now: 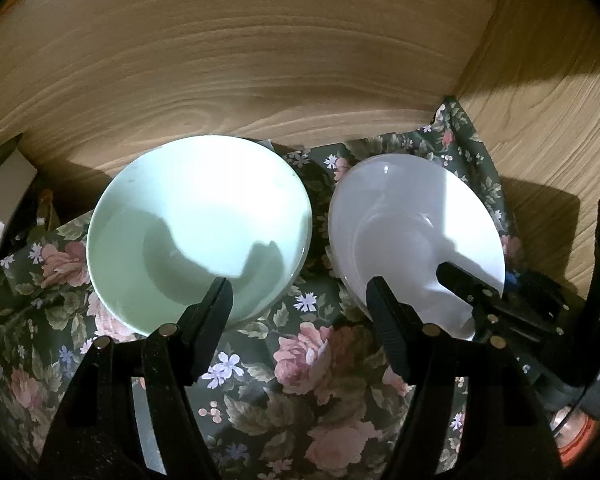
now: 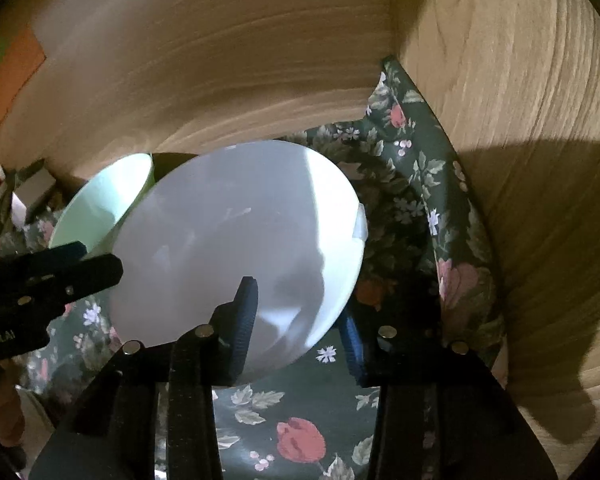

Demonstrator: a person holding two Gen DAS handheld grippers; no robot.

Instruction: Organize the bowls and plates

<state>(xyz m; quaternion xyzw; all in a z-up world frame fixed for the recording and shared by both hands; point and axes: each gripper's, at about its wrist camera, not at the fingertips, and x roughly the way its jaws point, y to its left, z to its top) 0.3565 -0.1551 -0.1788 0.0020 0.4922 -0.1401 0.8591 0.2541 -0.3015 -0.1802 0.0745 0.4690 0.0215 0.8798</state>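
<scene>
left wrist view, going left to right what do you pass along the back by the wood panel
small pale box → green bowl → white bowl → right gripper reaching in at the white bowl's rim, all on the floral cloth

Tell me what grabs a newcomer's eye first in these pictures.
Two bowls side by side on a dark floral cloth in a wooden corner: a pale green bowl on the left, a white bowl on the right. The right gripper straddles the white bowl's near rim, while the left gripper hangs open above the gap between the bowls.
</scene>
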